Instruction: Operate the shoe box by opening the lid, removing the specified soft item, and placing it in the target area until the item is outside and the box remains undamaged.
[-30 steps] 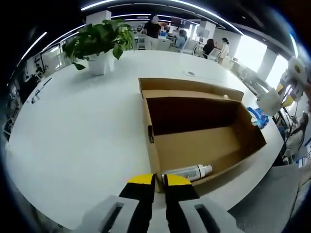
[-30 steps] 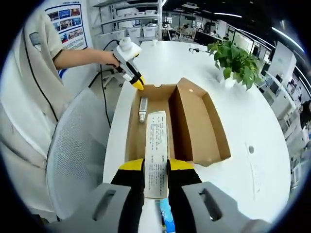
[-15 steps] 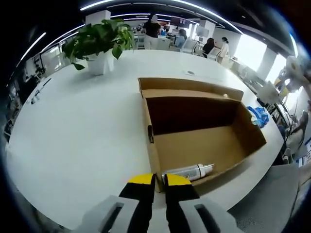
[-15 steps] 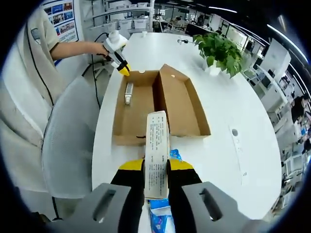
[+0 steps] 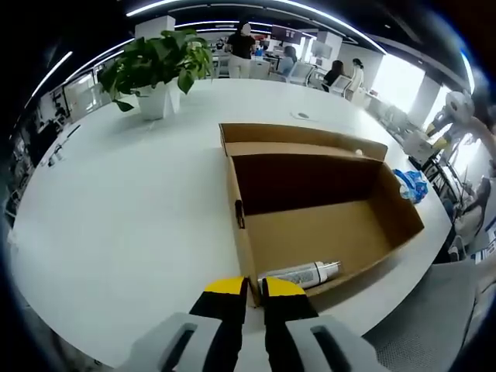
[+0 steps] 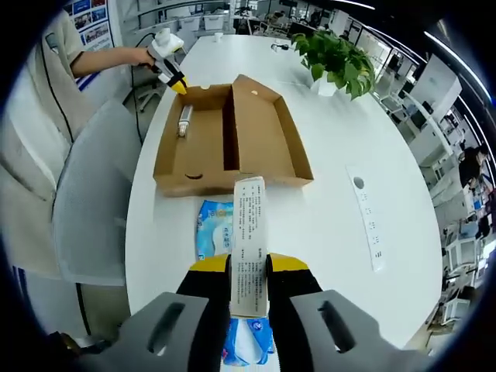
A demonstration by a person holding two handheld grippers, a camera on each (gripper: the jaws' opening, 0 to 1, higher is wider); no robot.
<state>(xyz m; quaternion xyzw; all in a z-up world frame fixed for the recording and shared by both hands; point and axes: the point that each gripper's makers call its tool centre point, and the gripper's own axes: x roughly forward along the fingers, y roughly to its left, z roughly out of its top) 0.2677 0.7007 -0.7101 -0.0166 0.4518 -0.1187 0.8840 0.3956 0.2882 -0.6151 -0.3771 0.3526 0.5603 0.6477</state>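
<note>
Right tongs [image 6: 249, 273]: jaws pinched on a flat white printed pack [image 6: 249, 240], which stands up between them and well clear of the open brown cardboard shoe box [image 6: 232, 139] ahead. So the item is already out of the box, carried above the white round surface [image 6: 341, 225]. A blue-and-white soft packet [image 6: 214, 230] lies on the surface just under and to the left of the tips; this is probably the target area.

Left tongs [image 5: 247, 288]: jaws nearly together, nipping the near wall of the shoe box, apparently to steady it during lifting. A white cylindrical bottle [image 5: 301, 273] lies inside, just beyond the tips. A green potted plant [image 5: 158, 70] stands far ahead-left.
</note>
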